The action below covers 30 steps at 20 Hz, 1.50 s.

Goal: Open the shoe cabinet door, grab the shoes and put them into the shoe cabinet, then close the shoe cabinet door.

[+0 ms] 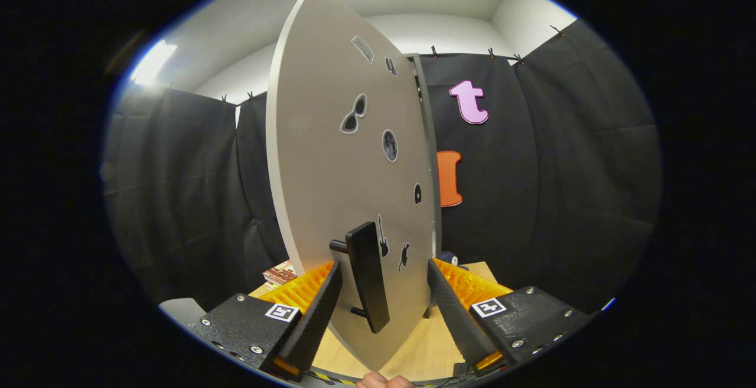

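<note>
gripper view | claw (pixel 383 293) spread wide, straddling black handle (pixel 367 276) of grey shoe cabinet door (pixel 331 187), touching nothing | door swung ajar above worktop (pixel 413 352) | step: door-swinging, likely opening | next: clamp handle, follow hinge arc

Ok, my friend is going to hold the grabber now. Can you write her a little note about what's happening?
Gripper: open, fingers either side of the black door handle, not pressing on it.
Cabinet door: swung out and seen almost edge-on, stickers on its face, just ahead of the fingers.
Table: wooden top under the door; some books lie on it, beyond the left finger.
Done: the door looks open or partly open.
Left: find and grab the shoes, put them in the cabinet, close the door. I can't tell from here whether any shoes are inside.
</note>
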Tool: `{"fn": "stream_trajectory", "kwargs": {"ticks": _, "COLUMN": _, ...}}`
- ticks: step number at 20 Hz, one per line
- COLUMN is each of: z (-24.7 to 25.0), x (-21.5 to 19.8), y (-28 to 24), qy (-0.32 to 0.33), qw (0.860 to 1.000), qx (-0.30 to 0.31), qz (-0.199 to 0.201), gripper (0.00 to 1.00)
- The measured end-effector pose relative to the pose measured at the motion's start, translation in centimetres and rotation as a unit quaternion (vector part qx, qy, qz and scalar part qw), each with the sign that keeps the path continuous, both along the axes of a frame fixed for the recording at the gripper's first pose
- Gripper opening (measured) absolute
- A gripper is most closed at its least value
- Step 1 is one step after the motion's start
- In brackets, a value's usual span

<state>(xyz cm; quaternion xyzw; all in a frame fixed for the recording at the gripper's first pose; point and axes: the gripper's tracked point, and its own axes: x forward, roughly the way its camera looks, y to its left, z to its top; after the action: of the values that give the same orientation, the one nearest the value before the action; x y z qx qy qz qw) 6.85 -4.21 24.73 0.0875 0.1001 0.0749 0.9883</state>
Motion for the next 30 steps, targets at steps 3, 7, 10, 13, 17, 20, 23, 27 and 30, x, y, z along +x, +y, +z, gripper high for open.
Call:
{"fn": "stream_trajectory", "kwargs": {"ticks": 3, "z": -0.1, "x": 1.1, "y": 2.9, "qy": 0.0, "qw": 1.0, "qx": -0.006, "qz": -0.003, "gripper": 0.91}}
{"fn": "stream_trajectory", "kwargs": {"ticks": 7, "z": -0.2, "x": 3.1, "y": 7.2, "qy": 0.001, "qw": 1.0, "qx": -0.011, "qz": -0.003, "gripper": 0.91}}
{"fn": "stream_trajectory", "kwargs": {"ticks": 10, "z": -0.7, "x": 5.4, "y": 10.1, "qy": 0.01, "qw": 1.0, "qx": -0.019, "qz": -0.009, "gripper": 0.91}}
{"fn": "stream_trajectory", "kwargs": {"ticks": 13, "z": -0.6, "x": 7.8, "y": 13.0, "qy": 0.012, "qw": 1.0, "qx": -0.02, "qz": -0.008, "gripper": 0.92}}
{"fn": "stream_trajectory", "kwargs": {"ticks": 17, "z": -1.3, "x": 11.0, "y": 15.8, "qy": 0.016, "qw": 0.999, "qx": -0.033, "qz": -0.007, "gripper": 0.92}}
{"fn": "stream_trajectory", "kwargs": {"ticks": 20, "z": -1.5, "x": 13.1, "y": 17.0, "qy": 0.009, "qw": 0.999, "qx": -0.039, "qz": -0.001, "gripper": 0.92}}
{"fn": "stream_trajectory", "kwargs": {"ticks": 23, "z": -1.5, "x": 14.6, "y": 18.0, "qy": 0.008, "qw": 1.0, "qx": -0.028, "qz": 0.003, "gripper": 0.91}}
{"fn": "stream_trajectory", "kwargs": {"ticks": 27, "z": -1.8, "x": 16.9, "y": 19.2, "qy": 0.002, "qw": 0.999, "qx": -0.035, "qz": 0.002, "gripper": 0.91}}
{"fn": "stream_trajectory", "kwargs": {"ticks": 30, "z": -1.9, "x": 18.6, "y": 19.9, "qy": 0.004, "qw": 0.999, "qx": -0.032, "qz": -0.004, "gripper": 0.91}}
